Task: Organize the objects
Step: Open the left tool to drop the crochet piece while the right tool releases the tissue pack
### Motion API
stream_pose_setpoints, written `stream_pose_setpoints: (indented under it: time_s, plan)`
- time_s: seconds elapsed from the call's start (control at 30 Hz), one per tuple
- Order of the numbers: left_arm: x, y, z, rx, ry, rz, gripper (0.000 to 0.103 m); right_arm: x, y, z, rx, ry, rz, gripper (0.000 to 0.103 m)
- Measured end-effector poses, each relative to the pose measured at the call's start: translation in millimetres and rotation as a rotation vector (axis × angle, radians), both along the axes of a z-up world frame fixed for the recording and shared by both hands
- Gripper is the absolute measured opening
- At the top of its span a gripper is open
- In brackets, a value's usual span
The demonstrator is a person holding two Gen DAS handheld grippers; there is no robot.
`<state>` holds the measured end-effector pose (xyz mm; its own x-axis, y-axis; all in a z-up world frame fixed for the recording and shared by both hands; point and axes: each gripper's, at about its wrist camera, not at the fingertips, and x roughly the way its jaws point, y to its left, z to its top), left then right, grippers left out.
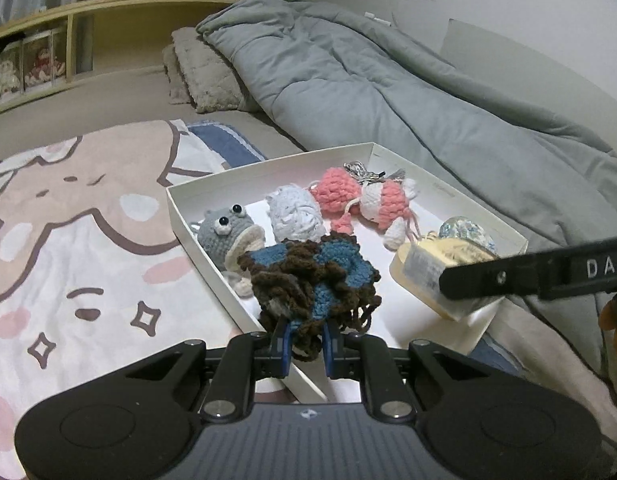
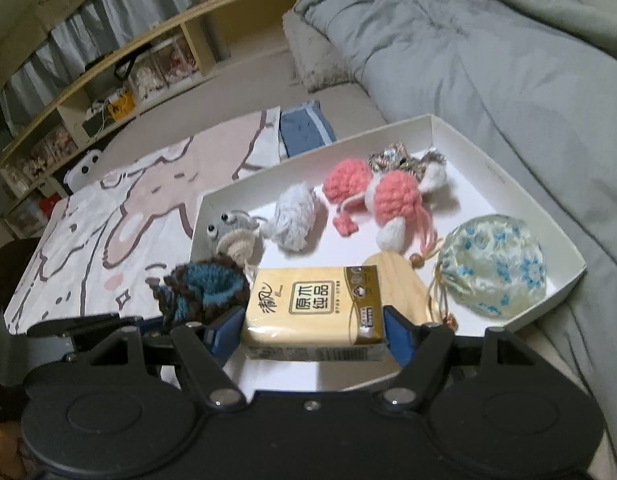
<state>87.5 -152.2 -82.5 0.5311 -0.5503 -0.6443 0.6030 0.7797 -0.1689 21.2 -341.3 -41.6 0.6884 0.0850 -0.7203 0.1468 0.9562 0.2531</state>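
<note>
Right wrist alone shows jaws clamping tissue pack [image 2: 314, 312] — left's pinch crochet piece [image 1: 312, 280].

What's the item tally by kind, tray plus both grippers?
Crochet pieces: 4 (frog, white one, pink-white one, blue-brown one in left gripper)
Pouches: 1 (floral)
Tissue packs: 1, in right gripper
Total: 6

1. The crocheted blue-and-brown piece [image 1: 314, 280] covers the near part of the grey frog toy [image 1: 228, 236] and the white box [image 1: 268, 164] floor behind it.
2. The tissue pack [image 2: 314, 312] hides most of the wooden piece [image 2: 404, 280].
3. The shelf figures [image 1: 22, 70] are too small to identify.
</note>
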Motion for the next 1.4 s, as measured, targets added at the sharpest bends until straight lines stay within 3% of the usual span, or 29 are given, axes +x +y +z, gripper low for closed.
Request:
stream_pose_setpoints:
  time_s: [0.13, 0.2, 0.27, 0.3, 0.77, 0.87, 0.97, 1.1, 1.17, 1.3, 1.4]
  plan:
    - [2, 2, 0, -0.015, -0.005, 0.006, 0.023, 1, 7, -5, -0.026, 0.019, 0.03, 0.075]
    - [3, 4, 1, -0.031, 0.003, -0.014, 0.032, 4, 9, -7, -0.023, 0.03, 0.051, 0.076]
    - [2, 3, 5, -0.032, 0.0, -0.02, 0.048, 4, 11, -8, -0.04, 0.042, 0.045, 0.086]
    - [1, 3, 6, -0.025, -0.005, -0.017, 0.05, 4, 11, -7, -0.052, 0.04, 0.035, 0.088]
    - [3, 11, 15, -0.031, -0.004, 0.017, 0.049, 3, 6, -1, -0.058, 0.003, -0.005, 0.089]
    - [7, 17, 18, -0.04, 0.001, 0.029, 0.049, 6, 12, 4, -0.058, -0.042, 0.031, 0.082]
    - [10, 26, 22, -0.04, 0.005, 0.06, 0.049, 16, 21, 5, -0.022, -0.071, 0.076, 0.064]
    - [18, 39, 26, -0.056, 0.015, 0.109, 0.049, 31, 41, -1, 0.006, -0.067, 0.154, 0.05]
    - [21, 45, 28, -0.062, 0.018, 0.124, 0.049, 39, 53, -8, -0.033, -0.038, 0.178, 0.043]
    - [23, 49, 28, -0.066, 0.023, 0.133, 0.049, 50, 52, -28, -0.182, 0.063, 0.091, 0.034]
    - [24, 47, 27, -0.065, 0.028, 0.125, 0.049, 51, 32, -33, -0.154, 0.09, 0.01, 0.032]
